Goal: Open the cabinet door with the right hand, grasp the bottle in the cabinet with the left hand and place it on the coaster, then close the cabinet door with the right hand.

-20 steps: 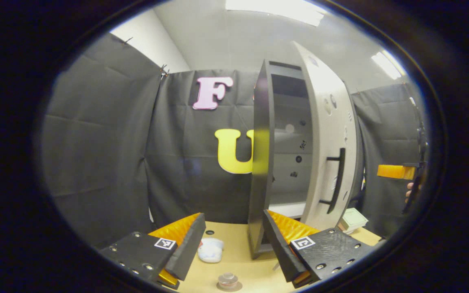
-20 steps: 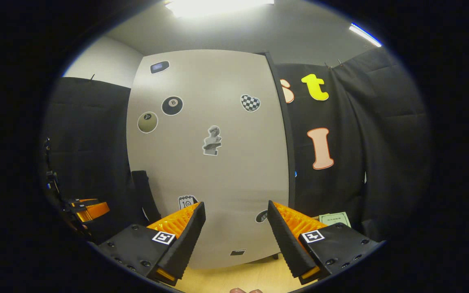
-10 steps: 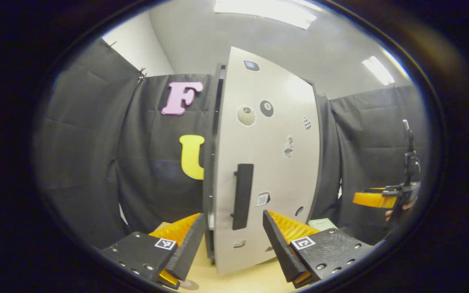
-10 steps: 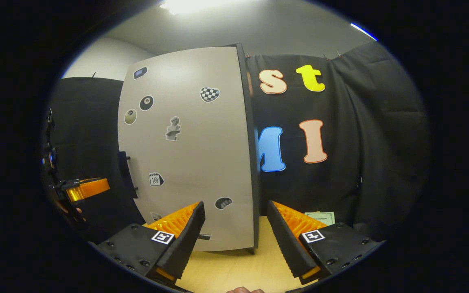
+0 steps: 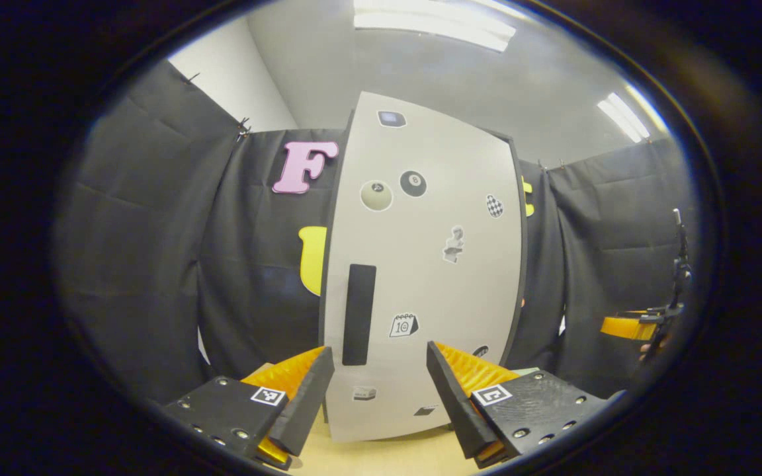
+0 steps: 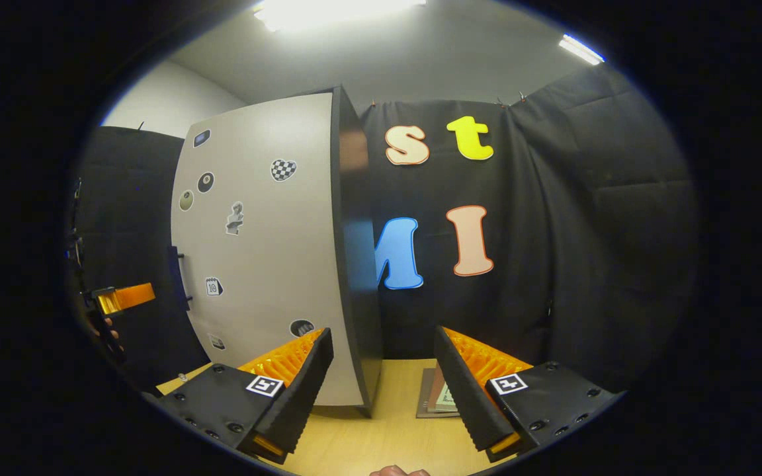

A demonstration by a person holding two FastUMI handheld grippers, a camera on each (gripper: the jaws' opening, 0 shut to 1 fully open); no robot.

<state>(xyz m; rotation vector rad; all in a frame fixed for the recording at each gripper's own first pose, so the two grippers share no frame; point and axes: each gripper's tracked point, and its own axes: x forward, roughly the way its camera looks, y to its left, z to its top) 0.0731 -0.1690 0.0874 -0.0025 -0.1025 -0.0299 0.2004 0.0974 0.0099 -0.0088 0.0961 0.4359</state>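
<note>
Left gripper (image 5: 376, 390): I see my two fingers spread wide with nothing between them — released. They point at the front of the cabinet.

Right gripper (image 6: 381, 380): my fingers here are spread apart too and hold nothing. In the left gripper view it shows far off at the right edge (image 5: 632, 327).

Cabinet door: the tall, light grey door with small stickers (image 5: 427, 264) lies flat against the black cabinet, so it is closed. Its long black handle (image 5: 358, 314) stands upright near the door's left edge.

Cabinet side: in the right gripper view I see the door (image 6: 255, 251) from an angle, with the shiny black side panel (image 6: 358, 264) beside it.

Bottle and coaster: I cannot tell where they are.

Table: the pale wooden table top (image 6: 381, 436) runs under my fingers — a flat stack of paper things (image 6: 435, 400) lies on it, near the right finger.
</note>
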